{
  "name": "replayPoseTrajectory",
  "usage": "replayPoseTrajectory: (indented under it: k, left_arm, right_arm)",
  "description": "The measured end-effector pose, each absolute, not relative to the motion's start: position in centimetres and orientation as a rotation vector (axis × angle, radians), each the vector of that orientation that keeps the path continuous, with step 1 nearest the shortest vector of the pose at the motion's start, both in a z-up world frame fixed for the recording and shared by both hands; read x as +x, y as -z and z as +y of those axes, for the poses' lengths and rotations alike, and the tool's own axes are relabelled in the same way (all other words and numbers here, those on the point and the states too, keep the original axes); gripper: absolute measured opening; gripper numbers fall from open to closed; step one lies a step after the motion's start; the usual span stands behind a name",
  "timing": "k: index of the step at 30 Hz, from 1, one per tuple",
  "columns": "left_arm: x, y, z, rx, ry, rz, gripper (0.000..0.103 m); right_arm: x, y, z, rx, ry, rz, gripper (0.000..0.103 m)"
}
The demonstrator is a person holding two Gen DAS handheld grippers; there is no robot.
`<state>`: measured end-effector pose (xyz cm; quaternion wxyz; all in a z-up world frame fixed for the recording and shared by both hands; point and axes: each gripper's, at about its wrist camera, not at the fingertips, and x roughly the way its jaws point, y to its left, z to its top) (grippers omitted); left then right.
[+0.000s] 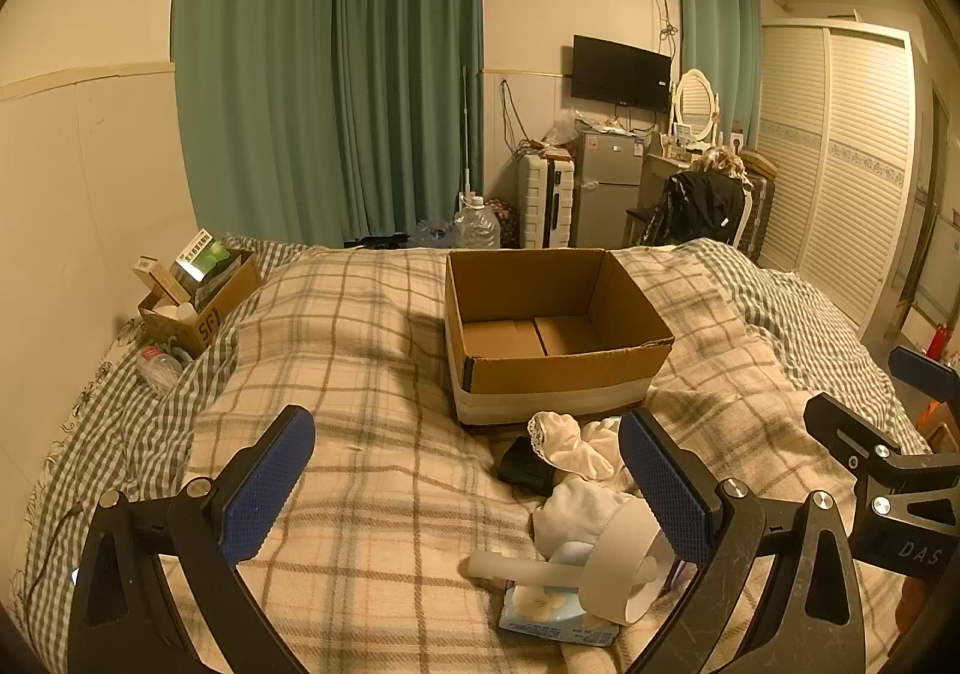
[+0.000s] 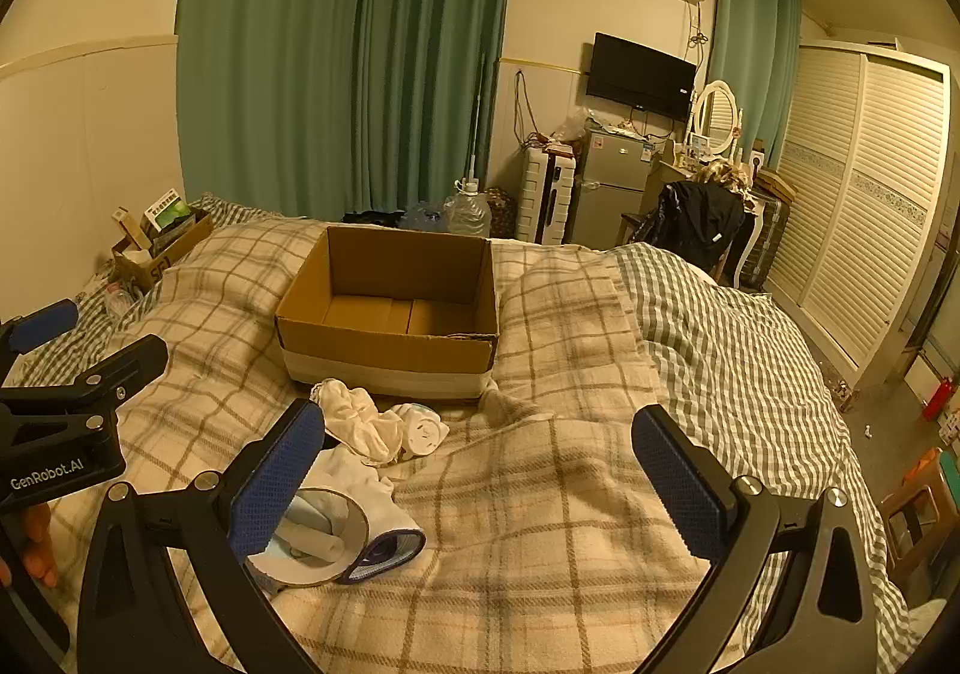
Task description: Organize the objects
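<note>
An open, empty cardboard box sits on the plaid bed cover. In front of it lies a pile: white cloth pieces, a black object, a wide tape roll, a tissue pack and a small blue-trimmed pouch. My left gripper is open and empty, hovering just before the pile. My right gripper is open and empty, to the right of the pile. Each gripper shows at the edge of the other's view.
A smaller box of cartons and a plastic bottle lie at the bed's left side by the wall. Past the bed stand water jugs, a suitcase, a fridge and a chair. Wardrobe doors line the right.
</note>
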<state>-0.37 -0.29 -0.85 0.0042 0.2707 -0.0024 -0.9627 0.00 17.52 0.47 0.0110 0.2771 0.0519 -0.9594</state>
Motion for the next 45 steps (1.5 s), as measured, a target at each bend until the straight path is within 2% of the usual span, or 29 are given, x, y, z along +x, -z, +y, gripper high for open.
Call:
replayPoseTrajectory:
  k: [30,45]
  left_arm:
    - [-0.3,0.9,-0.3,0.849,3.016,-0.012,0.103]
    - [0.6,0.8,-1.2,0.838,3.01,0.01,0.103]
  right_arm:
    - [0.1,-0.4,17.5,0.863,2.994,0.162,0.103]
    - [0.7,-0.4,15.3,0.862,2.951,0.252,0.101]
